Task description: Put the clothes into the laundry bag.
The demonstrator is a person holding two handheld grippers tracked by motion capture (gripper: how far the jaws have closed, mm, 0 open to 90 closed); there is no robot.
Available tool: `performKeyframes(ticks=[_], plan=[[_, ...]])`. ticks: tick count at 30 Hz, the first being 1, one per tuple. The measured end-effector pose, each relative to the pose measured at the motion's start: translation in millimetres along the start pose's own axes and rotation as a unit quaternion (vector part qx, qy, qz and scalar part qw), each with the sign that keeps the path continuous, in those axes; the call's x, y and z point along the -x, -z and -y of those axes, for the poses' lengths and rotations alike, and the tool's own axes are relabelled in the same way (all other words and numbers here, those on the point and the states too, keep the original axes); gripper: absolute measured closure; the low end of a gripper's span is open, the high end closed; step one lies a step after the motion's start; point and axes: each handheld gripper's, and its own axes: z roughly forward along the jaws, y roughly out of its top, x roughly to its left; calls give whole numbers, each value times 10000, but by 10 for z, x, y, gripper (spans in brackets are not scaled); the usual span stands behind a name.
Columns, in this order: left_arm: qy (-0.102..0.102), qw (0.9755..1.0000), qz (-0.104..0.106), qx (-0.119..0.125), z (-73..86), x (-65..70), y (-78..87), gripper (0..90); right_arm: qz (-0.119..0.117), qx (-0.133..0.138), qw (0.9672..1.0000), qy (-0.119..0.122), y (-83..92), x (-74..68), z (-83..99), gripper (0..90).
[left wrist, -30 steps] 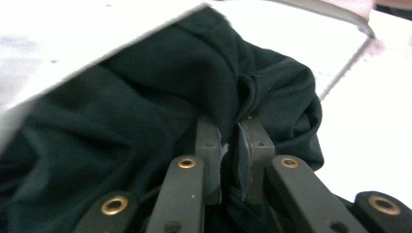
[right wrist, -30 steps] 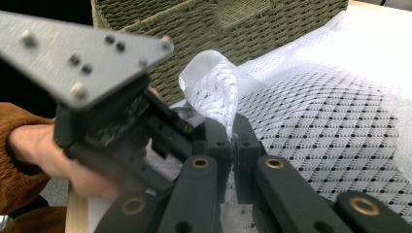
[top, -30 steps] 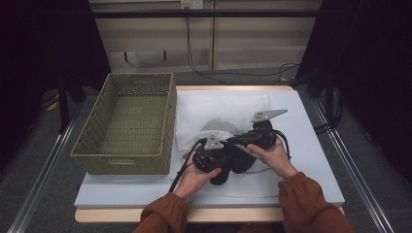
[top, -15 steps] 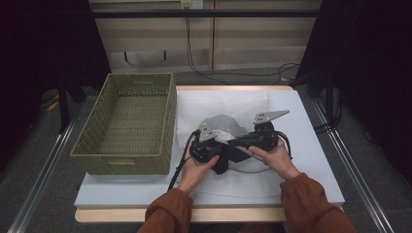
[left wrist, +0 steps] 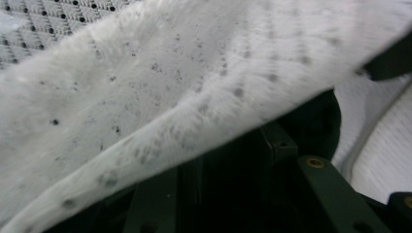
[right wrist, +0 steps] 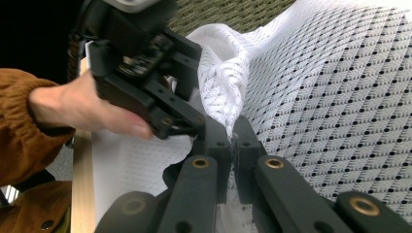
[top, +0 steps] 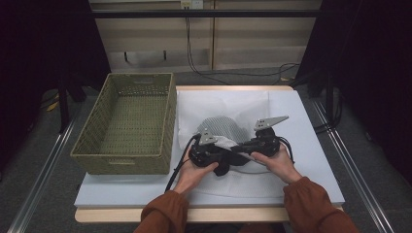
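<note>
A white perforated mesh cloth [top: 224,130] lay bunched on the pale sheet covering the table [top: 311,160], a little toward six o'clock from the table's middle, with both grippers meeting over its near edge. In the right gripper view, the right gripper [right wrist: 232,141] had its two black jaws pressed together on a raised fold of that cloth [right wrist: 311,97], the fabric pinched tight between the pads and rising toward twelve o'clock. The left gripper [right wrist: 160,82] appeared in that same view at about ten o'clock, its black body held by a hand [right wrist: 82,109] in a rust-brown sleeve [right wrist: 19,131], close against the same fold. The left gripper's jaws had just been opening; in the left gripper view the cloth [left wrist: 160,97] draped blurred across the lens from nine o'clock to two o'clock, hiding the jaw tips, so the cloth lay over them but no clamped grip could be made out. In the high view the left gripper [top: 209,150] sat just beside the right gripper [top: 260,143], the left at nine o'clock of the right. An olive-green woven rectangular basket [top: 97,145] stood at nine o'clock of the cloth, apart from it
</note>
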Motion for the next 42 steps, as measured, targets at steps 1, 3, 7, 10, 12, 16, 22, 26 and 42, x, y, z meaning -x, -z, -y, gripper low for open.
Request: performKeyframes(ticks=[1, 3, 7, 10, 12, 16, 22, 26, 42], plan=[[0, 10000, 0, 0, 0, 0, 0, 656, 0, 0, 10000, 0, 0, 0, 0, 887], [-22, 9999, 100, -2, 30, 9, 99, 625, 12, -20, 10000, -9, -13, 2, 5, 886], [-155, 9995, 257, -117, 49, 43, 195, 545, 20, -51, 10000, -16, -24, 7, 14, 887], [-292, 9988, 350, -203, 63, 65, 251, 509, 30, -31, 10000, -32, -19, 9, 16, 886], [-350, 9977, 532, -244, 99, 72, 292, 507, 40, -25, 10000, -29, -18, 15, 22, 886], [-329, 9962, 582, -556, 172, 44, 205, 391, 42, -32, 10000, -39, -26, 13, 26, 886], [-339, 9943, 779, -641, 196, 54, 87, 364, 42, -32, 10000, -18, -21, 14, 24, 886], [-330, 9925, 977, -655, 195, 86, 62, 330, 37, -40, 10000, 1, -23, 11, 23, 886], [-411, 9942, 778, -621, 75, 98, -21, 806, 22, -25, 10000, 22, -6, -15, -2, 887]])
